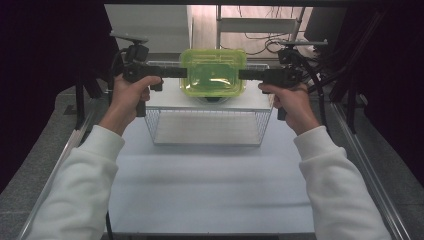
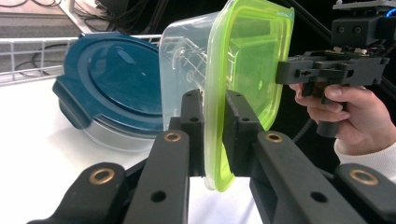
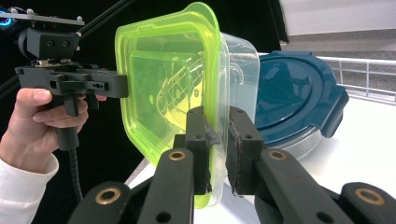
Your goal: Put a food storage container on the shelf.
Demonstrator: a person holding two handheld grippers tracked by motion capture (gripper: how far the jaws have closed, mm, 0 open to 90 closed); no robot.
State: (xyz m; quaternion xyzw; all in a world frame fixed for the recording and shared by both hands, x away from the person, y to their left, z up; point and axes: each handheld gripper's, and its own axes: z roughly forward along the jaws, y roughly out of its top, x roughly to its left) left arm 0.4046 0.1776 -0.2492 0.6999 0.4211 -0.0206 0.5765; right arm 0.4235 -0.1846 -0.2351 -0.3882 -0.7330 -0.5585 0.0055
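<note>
Gripping the clear food container w/ neon-green lid [image 1: 213,71] from both ends: left gripper [image 1: 183,73] was clamped on the lid rim at one short side, right gripper [image 1: 242,74] on the opposite side, each w/ jaws nearly closed, pads pinching the thin lid edge. Left gripper view showed the rim sandwiched between its pads [image 2: 192,122]; right gripper view showed the same w/ its pads [image 3: 197,135]. Container was airborne, held above the white shelf [image 1: 255,102] that sits over the wire basket [image 1: 207,134], roughly level btwn the two hands in the high view. A second container w/ dark blue lid [image 2: 112,88] sat tilted on the shelf just behind it, untouched. Status, judging from this: pickup was done, grip looked symmetric and secure, lid looked seated on the tub. Remaining: transfer and set-down; destination wasn't obvious, maybe the basket or the white table [image 1: 210,185] in front. Risk as I read it: hold was on the lid only, so if the lid pops, the tub drops.
</note>
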